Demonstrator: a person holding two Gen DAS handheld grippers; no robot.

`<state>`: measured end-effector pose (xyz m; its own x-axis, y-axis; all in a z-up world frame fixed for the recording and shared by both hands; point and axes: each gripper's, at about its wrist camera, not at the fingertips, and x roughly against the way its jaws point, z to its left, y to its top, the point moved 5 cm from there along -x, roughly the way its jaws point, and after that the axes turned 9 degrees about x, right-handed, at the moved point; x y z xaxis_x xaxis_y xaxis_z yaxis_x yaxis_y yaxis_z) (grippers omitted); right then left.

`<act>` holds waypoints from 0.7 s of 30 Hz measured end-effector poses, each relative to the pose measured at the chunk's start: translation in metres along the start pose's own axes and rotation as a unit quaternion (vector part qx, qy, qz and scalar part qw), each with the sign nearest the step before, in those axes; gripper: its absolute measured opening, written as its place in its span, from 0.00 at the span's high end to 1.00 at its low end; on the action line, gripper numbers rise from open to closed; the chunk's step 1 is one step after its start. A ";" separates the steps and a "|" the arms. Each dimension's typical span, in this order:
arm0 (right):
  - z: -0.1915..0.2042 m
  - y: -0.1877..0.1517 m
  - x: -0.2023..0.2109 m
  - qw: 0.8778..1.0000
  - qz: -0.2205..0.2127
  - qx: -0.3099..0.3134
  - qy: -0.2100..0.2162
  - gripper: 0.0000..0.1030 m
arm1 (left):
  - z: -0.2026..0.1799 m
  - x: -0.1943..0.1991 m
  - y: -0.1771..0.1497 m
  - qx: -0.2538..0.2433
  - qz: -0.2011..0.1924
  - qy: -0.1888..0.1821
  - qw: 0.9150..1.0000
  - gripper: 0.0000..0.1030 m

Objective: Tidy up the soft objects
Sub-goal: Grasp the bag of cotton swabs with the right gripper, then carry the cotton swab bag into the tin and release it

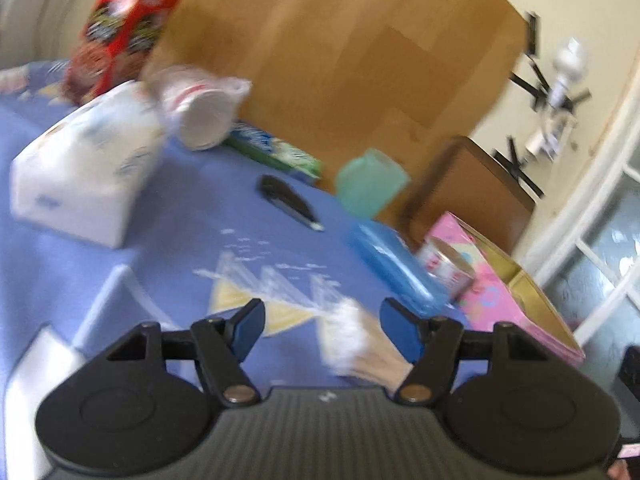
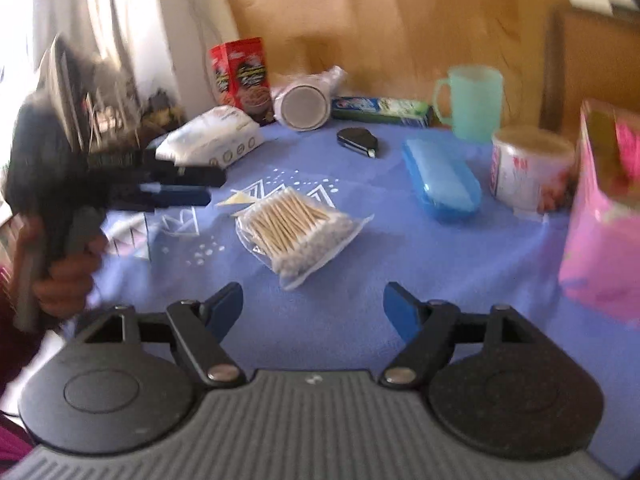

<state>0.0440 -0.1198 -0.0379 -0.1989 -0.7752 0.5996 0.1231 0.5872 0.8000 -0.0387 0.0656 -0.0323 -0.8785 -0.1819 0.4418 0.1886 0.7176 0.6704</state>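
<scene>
A bag of cotton swabs (image 2: 300,236) lies flat on the blue-clothed worktop (image 2: 400,280), near its middle, just ahead of the right gripper (image 2: 313,308) — fingers spread apart, nothing between them. The left gripper (image 1: 322,330), seen from the side in the right wrist view and held by a hand (image 2: 64,276), hovers with its fingers parted and grasping nothing. Behind the bag stand a blue case (image 2: 440,180), a tissue pack (image 2: 212,136), a red box (image 2: 242,76), a green mug (image 2: 472,100) and — at right — a pink box (image 2: 604,216).
</scene>
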 end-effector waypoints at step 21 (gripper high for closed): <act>-0.082 -0.007 0.092 0.981 -0.108 0.014 -0.160 0.63 | -0.207 -0.070 -0.036 -0.216 0.069 -0.065 0.972 0.65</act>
<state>0.1047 -0.2142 0.0137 -0.5130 -0.7720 0.3753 0.0184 0.4272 0.9040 0.1075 -0.0869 0.0360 -0.8744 0.0019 0.4853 0.4504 0.3753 0.8101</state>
